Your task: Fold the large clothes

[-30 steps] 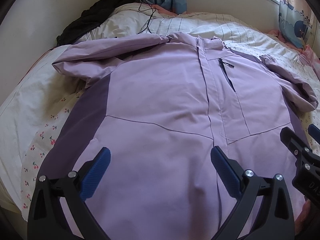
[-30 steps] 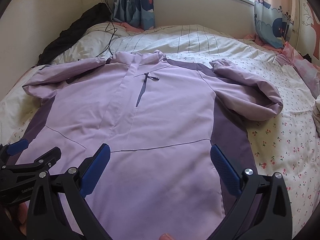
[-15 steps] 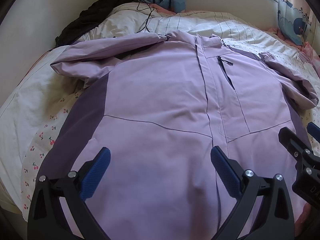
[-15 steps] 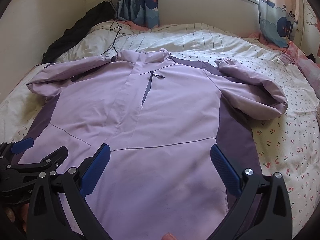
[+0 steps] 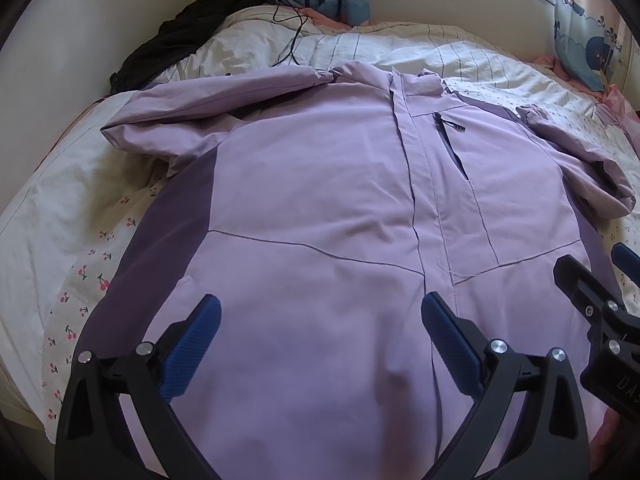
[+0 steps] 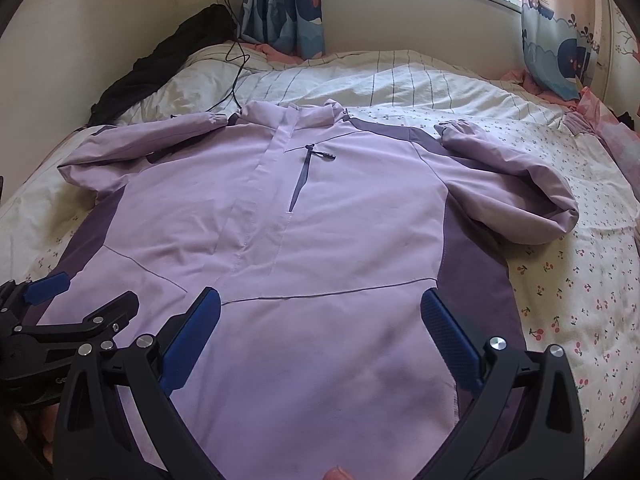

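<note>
A lilac jacket (image 5: 320,200) lies front-up and spread flat on the bed (image 5: 60,220), its collar toward the window wall and its hem toward the cameras. Darker purple panels run down both sides of the body. The front placket is closed, and a short chest zip (image 6: 301,178) sits just beside it. Each sleeve is bent back toward the collar: one sleeve (image 5: 208,108) lies along the shoulder on the wall side, the other sleeve (image 6: 516,188) curls in a loop on the cherry-print sheet (image 6: 560,288).

The left gripper (image 5: 320,332) hangs over the lower part of the jacket with its blue pads wide apart and nothing between them. The right gripper (image 6: 320,328) hangs over the hem area on the other side, its jaws just as wide and also empty. Whether either one touches the cloth cannot be told. Each gripper shows at the edge of the other's view, so they are side by side near the hem.

Beyond the collar lies a striped quilt (image 6: 400,76). A black garment (image 5: 188,36) is heaped against the wall at the far corner, with a black cable (image 6: 236,72) trailing down over the bedding beside it. Blue patterned curtains (image 6: 288,8) hang under the window.
</note>
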`<act>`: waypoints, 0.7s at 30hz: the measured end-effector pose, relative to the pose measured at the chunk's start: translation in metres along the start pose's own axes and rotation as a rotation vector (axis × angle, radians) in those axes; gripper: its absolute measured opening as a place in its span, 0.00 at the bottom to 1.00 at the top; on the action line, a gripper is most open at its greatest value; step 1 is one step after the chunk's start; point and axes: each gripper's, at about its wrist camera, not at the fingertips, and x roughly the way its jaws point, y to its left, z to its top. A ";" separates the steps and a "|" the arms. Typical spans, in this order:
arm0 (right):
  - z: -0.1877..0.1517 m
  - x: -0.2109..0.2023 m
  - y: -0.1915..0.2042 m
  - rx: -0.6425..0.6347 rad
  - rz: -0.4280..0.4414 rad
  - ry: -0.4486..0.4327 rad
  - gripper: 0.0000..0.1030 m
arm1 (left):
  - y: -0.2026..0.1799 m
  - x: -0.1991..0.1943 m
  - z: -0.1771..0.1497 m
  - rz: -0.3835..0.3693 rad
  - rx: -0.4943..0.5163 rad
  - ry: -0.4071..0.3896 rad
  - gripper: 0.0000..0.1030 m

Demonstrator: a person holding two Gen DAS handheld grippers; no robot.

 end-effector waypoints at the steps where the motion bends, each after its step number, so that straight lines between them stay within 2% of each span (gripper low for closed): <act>1: 0.000 0.000 0.000 0.000 0.002 0.000 0.94 | 0.000 0.000 0.000 0.000 0.003 0.000 0.93; 21: 0.000 -0.001 0.002 -0.010 0.007 -0.004 0.94 | -0.001 -0.001 -0.001 -0.001 0.005 0.000 0.93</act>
